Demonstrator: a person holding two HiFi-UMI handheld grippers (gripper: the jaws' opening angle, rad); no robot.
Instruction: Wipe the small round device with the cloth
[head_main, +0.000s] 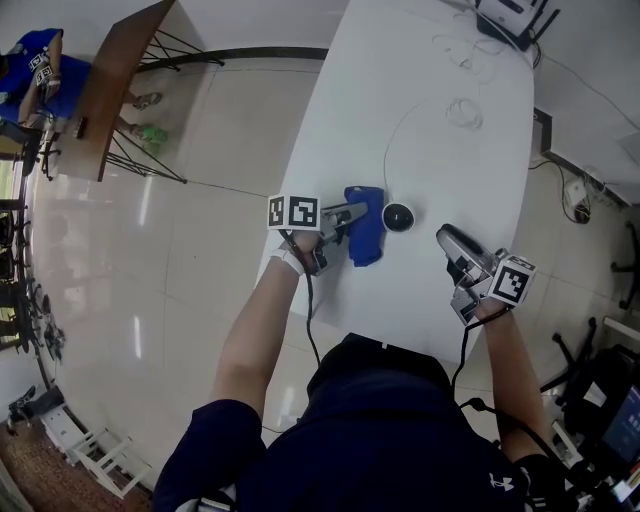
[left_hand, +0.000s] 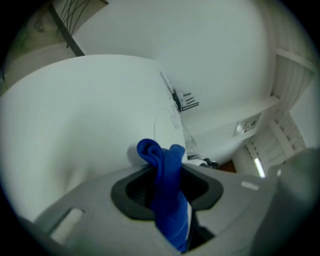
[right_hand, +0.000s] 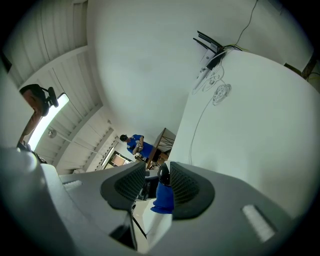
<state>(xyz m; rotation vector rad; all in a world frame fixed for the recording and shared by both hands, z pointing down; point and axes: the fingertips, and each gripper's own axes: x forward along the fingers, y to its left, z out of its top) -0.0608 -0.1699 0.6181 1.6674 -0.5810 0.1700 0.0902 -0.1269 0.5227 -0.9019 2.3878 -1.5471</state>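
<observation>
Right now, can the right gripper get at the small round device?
Probably yes. Only bare table lies between the right gripper and the small round device, and its jaws stand apart, empty. The cloth, held by the left gripper, sits on the device's other side.

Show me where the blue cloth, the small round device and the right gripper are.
blue cloth (head_main: 367, 235): head view, middle of its fold.
small round device (head_main: 398, 217): head view, its dark top.
right gripper (right_hand: 158, 167): right gripper view, between its jaw tips.
</observation>
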